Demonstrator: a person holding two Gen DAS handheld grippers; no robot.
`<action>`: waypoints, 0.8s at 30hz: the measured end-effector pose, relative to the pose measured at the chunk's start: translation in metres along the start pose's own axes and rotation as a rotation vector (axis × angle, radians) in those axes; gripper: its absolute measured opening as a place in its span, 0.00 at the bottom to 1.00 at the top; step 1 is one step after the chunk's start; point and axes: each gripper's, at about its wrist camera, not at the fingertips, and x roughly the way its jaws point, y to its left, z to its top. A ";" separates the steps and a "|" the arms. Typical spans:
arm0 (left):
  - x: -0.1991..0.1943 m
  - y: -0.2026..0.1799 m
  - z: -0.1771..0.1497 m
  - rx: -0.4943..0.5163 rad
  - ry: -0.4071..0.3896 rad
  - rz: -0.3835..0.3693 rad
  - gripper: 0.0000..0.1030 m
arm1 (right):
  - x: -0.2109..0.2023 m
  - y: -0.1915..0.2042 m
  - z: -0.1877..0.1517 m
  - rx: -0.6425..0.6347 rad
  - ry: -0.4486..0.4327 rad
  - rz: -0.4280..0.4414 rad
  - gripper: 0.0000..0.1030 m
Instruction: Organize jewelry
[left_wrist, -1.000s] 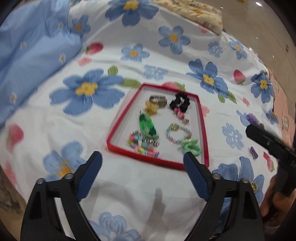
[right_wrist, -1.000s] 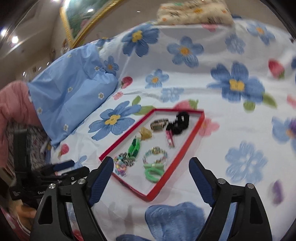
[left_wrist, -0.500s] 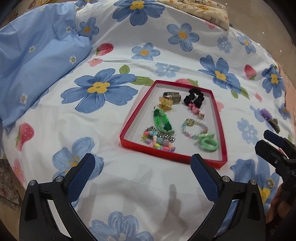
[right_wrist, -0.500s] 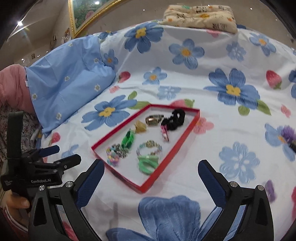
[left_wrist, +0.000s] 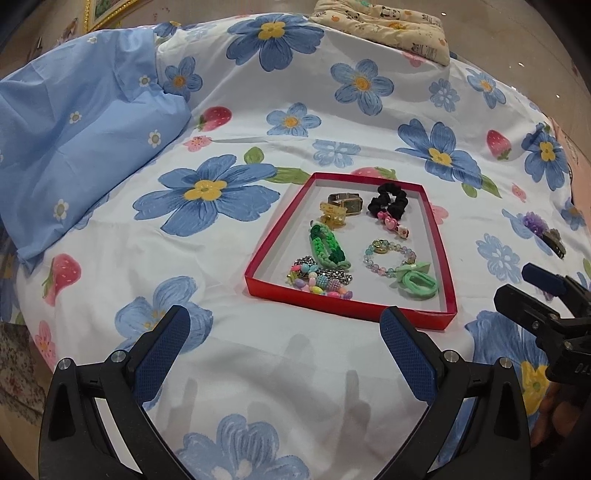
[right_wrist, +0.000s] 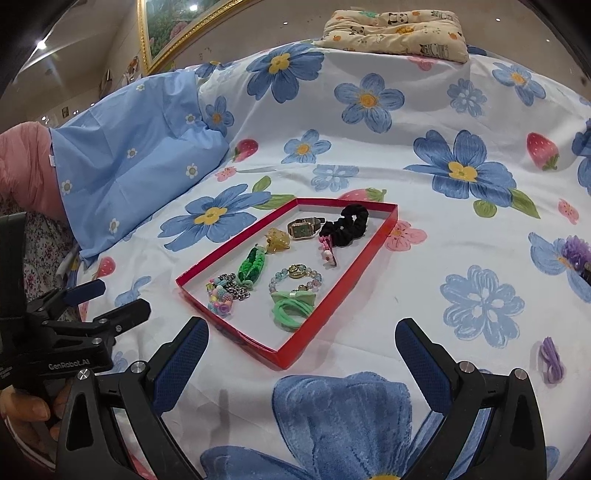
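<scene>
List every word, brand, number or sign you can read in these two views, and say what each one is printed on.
"GenRobot.AI": white print on the black body of the left claw, seen in the right wrist view.
"DAS": partial white letters, cut off at the frame edge, on the right claw in the left wrist view.
Small line under "GenRobot.AI": too small to read.
Watch dial: no legible numbers.

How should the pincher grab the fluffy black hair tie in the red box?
Pinch one side of the black scrunchie, the puffy loop at the far right corner of the red tray. Come straight down from above, one finger in its hole, one outside. It lies flat, so a sideways approach would probably hit the tray wall or the watch beside it. The open right gripper is nearer.
</scene>
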 end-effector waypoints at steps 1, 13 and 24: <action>-0.001 0.001 0.000 -0.003 -0.002 -0.002 1.00 | 0.001 -0.001 -0.001 0.004 0.000 0.001 0.99; -0.008 -0.003 -0.001 -0.002 -0.025 -0.003 1.00 | 0.004 -0.006 -0.004 0.021 -0.003 0.000 0.99; -0.011 -0.003 -0.001 -0.002 -0.038 0.002 1.00 | 0.003 -0.006 -0.005 0.019 -0.014 0.006 0.99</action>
